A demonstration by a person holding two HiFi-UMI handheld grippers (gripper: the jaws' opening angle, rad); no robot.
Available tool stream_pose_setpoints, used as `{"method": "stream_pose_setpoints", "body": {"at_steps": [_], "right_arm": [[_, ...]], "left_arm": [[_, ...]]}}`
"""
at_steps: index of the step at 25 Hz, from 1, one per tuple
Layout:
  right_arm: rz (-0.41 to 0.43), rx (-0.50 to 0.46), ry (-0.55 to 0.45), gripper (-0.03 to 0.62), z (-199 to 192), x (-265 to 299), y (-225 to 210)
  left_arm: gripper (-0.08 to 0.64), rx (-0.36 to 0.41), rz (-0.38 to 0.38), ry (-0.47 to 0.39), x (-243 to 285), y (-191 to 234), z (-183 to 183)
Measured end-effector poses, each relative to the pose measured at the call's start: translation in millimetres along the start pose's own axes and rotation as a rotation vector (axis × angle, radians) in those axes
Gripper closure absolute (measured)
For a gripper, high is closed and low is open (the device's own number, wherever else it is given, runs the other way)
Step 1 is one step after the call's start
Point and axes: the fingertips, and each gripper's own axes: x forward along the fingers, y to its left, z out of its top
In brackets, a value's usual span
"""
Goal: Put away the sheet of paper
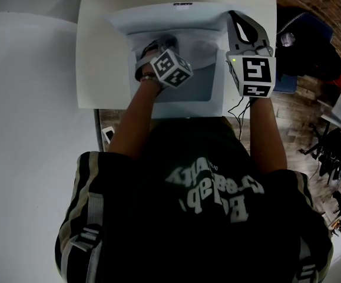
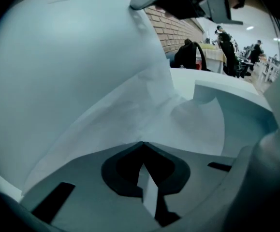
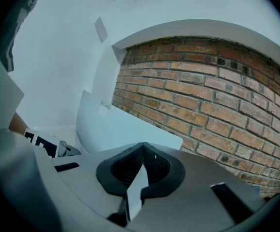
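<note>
The sheet of paper (image 1: 204, 53) lies curved inside a white open drawer (image 1: 218, 93) in the head view. My left gripper (image 1: 154, 47) reaches down into the drawer, its marker cube (image 1: 171, 68) above it. In the left gripper view the left gripper (image 2: 142, 143) has its jaws closed, and the paper (image 2: 144, 105) bends up from their tips, pinched there. My right gripper (image 1: 236, 17) rests over the drawer's right edge. Seen from the right gripper view, the right gripper (image 3: 142, 144) has its jaws together with nothing between them, in front of a white panel (image 3: 115, 124).
The drawer sits in a white cabinet top (image 1: 96, 52) beside a white table (image 1: 23, 99). A brick wall (image 3: 217, 95) stands behind. A dark bag (image 1: 305, 46) and clutter lie on the wooden floor at the right. A small flat device (image 1: 107, 135) lies below the cabinet edge.
</note>
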Motion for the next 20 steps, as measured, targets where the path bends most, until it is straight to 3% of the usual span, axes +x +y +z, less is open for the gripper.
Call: {"method": "stream_pose_setpoints", "body": {"at_steps": [13,20], "right_arm": [[-0.009,0.006,-0.002,0.598,2,2,0],[-0.007,0.001,-0.007,0.598,2,-2,3]], "left_arm": [[0.557,-0.03,-0.107,0.041,-2,-26,-16],[0.558,-0.036,-0.125,0.054,-8,-33,-23]]}}
